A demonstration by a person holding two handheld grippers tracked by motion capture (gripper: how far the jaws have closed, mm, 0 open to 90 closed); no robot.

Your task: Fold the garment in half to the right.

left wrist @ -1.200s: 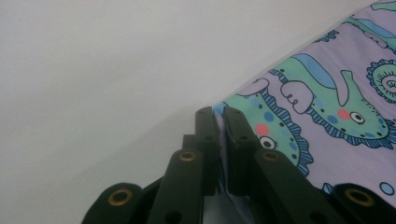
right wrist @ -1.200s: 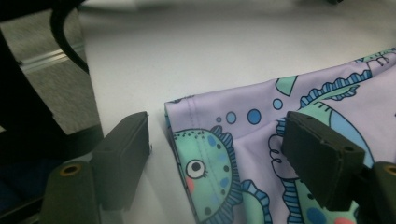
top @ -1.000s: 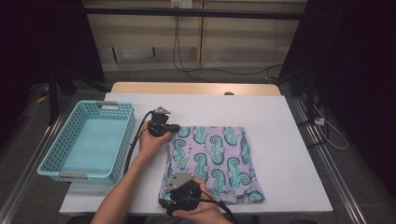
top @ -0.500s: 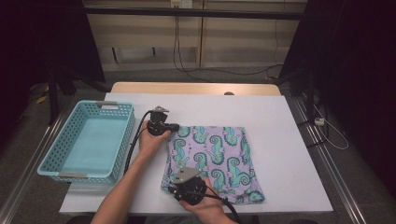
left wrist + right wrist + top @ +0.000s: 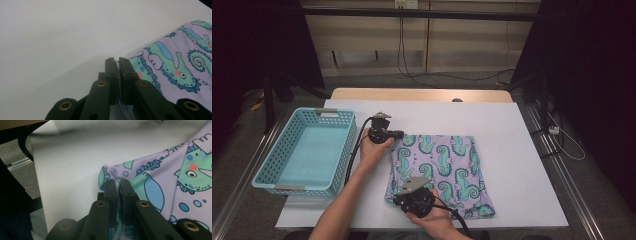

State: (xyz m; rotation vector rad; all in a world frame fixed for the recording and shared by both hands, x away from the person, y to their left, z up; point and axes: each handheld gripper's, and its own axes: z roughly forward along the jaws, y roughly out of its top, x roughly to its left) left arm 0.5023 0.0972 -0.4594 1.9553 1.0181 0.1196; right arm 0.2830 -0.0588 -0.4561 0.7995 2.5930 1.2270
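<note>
A folded lilac cloth (image 5: 447, 165) printed with teal seahorses lies flat on the white table (image 5: 512, 130). My left gripper (image 5: 401, 134) sits at the cloth's far left corner. In the left gripper view the left gripper (image 5: 117, 61) is shut, with the edge of the cloth (image 5: 170, 65) pinched between its jaws. My right gripper (image 5: 397, 199) is at the near left corner. Its jaws have just been closing, and the right gripper (image 5: 116, 182) is now shut on the corner of the cloth (image 5: 170, 175).
A light blue plastic basket (image 5: 329, 111) stands on the table's left side, close to my left forearm. Cables trail from both grippers toward the near edge. Bare table lies to the right of the cloth and behind it.
My right hand has edged a little forward and to the right at the cloth's near left corner. The left hand and the cloth have stayed in place.
</note>
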